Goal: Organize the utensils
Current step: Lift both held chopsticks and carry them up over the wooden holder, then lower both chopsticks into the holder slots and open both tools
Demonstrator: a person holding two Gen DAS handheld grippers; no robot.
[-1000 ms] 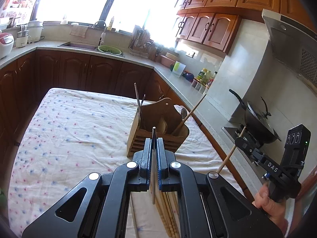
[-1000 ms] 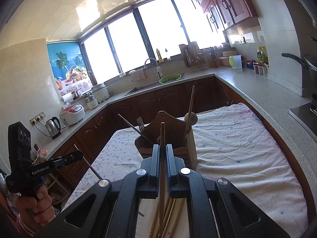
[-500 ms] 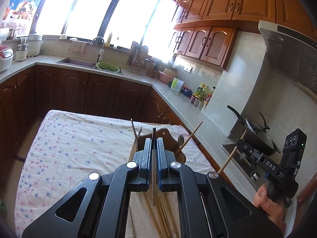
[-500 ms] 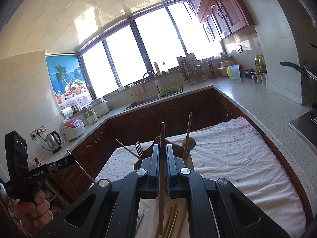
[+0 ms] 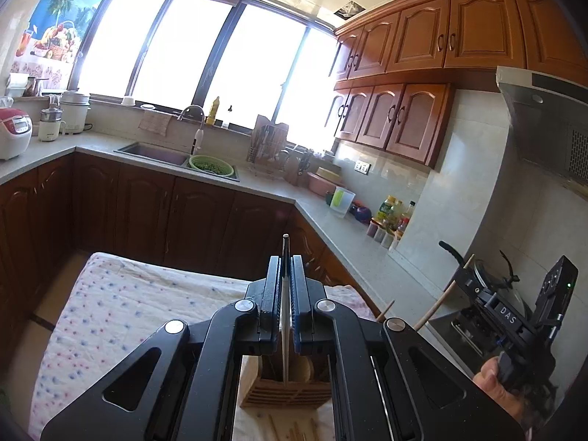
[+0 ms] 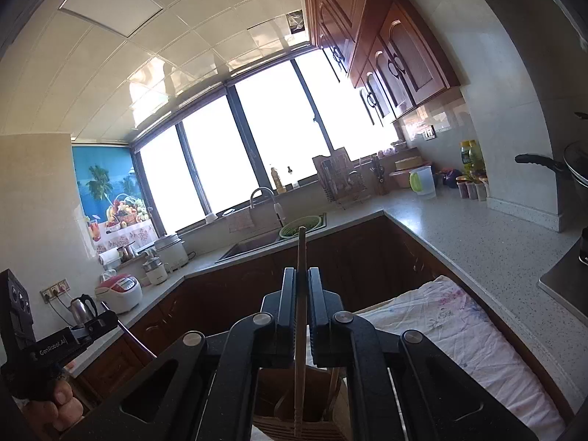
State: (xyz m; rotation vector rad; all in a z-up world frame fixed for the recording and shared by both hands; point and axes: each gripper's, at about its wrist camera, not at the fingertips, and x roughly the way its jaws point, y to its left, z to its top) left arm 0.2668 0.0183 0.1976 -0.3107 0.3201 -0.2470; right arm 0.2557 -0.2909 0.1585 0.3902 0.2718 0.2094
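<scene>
The left claw (image 5: 286,294) is pinched on a thin pale chopstick (image 5: 285,338), which stands upright between its pads, its dark tip poking out above them and its lower end hanging over the wooden utensil holder (image 5: 286,389). The right claw (image 6: 302,305) is likewise pressed onto a wooden chopstick (image 6: 300,330), held upright, with its lower end dangling just above the same holder (image 6: 294,397). The holder, a slatted wooden box, stands on the desk (image 5: 121,316), which is covered with a white cloth dotted in pink and blue. On the cloth just in front of the holder lie several loose chopsticks (image 5: 294,431). Inside the holder a pale spoon-like piece and a slanting stick show, though the claws hide most of it. In the left wrist view the right claw (image 5: 459,283) appears to the right of the holder, a hand (image 5: 492,389) gripping its handle; in the right wrist view the left claw (image 6: 110,318) appears to the holder's left.
</scene>
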